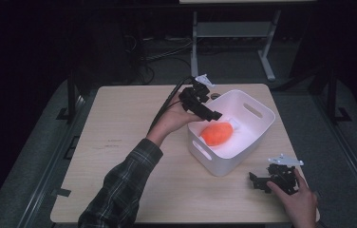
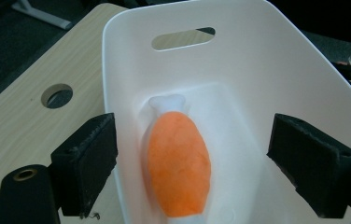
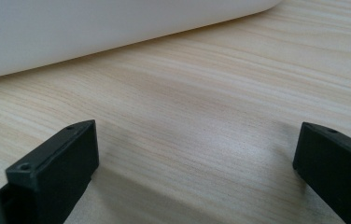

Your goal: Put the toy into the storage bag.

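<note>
Left tongs spread wide over white bin holding orange toy, right tongs agape on table.

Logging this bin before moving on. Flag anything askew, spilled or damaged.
Nothing stands out. The orange plush toy lies flat inside the white bin, which sits upright on the table. Left tongs hover open over it.

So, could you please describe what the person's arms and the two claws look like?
The left claw is black, with a dark cable trailing back along the forearm and a pale plate on top; its blocky pads look slightly frayed. That arm wears a green plaid sleeve. The right claw is black too, topped by a grey three-cornered plate, with flat rectangular jaws bearing small screw holes.
</note>
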`<action>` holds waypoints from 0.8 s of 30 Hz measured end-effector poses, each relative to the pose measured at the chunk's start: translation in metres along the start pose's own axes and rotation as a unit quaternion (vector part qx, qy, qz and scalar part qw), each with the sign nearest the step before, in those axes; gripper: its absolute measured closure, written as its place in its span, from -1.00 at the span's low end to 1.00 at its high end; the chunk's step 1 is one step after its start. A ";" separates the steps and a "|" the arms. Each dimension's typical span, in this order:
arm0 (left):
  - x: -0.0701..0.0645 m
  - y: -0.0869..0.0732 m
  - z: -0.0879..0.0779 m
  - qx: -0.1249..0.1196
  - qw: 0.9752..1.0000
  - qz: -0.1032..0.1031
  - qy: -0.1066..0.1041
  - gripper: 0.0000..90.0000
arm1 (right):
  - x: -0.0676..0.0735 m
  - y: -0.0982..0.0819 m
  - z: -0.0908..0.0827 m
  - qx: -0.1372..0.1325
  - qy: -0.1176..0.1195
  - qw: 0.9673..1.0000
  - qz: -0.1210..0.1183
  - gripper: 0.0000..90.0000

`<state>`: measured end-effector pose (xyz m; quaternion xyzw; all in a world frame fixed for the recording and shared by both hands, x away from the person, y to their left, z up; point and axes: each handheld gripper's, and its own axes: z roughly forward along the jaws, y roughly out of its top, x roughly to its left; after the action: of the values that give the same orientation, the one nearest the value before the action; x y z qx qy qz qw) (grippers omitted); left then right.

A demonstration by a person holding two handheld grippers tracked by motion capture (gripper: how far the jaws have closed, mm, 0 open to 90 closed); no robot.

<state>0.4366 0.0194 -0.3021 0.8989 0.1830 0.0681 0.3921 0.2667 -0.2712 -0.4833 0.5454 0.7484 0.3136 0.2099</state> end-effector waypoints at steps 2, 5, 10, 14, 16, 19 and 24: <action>0.001 -0.003 -0.005 -0.005 1.000 -0.004 0.001 -0.67 | 0.000 0.000 0.000 0.000 0.000 1.000 0.000 -1.00; 0.002 -0.008 -0.012 -0.006 1.000 -0.004 0.004 -0.66 | 0.000 0.000 0.000 0.000 0.000 1.000 0.000 -1.00; 0.004 -0.017 -0.024 -0.013 1.000 -0.007 0.008 -0.66 | 0.000 0.000 0.000 0.000 0.000 1.000 0.000 -1.00; 0.004 -0.026 -0.032 -0.014 1.000 -0.009 0.012 -0.66 | 0.000 0.000 0.000 0.000 0.000 1.000 -0.001 -1.00; 0.004 -0.032 -0.036 -0.017 1.000 -0.013 0.014 -0.66 | 0.000 0.000 0.000 0.000 0.000 1.000 0.001 -1.00; 0.004 -0.039 -0.041 -0.020 1.000 -0.016 0.015 -0.66 | 0.000 0.000 0.000 0.000 -0.001 1.000 0.000 -1.00; 0.004 -0.050 -0.052 -0.025 0.999 -0.020 0.021 -0.66 | 0.000 0.000 0.000 0.000 -0.001 1.000 0.000 -1.00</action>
<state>0.4127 0.0874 -0.3031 0.8833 0.2070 0.0841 0.4121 0.2668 -0.2712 -0.4834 0.5452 0.7484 0.3135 0.2106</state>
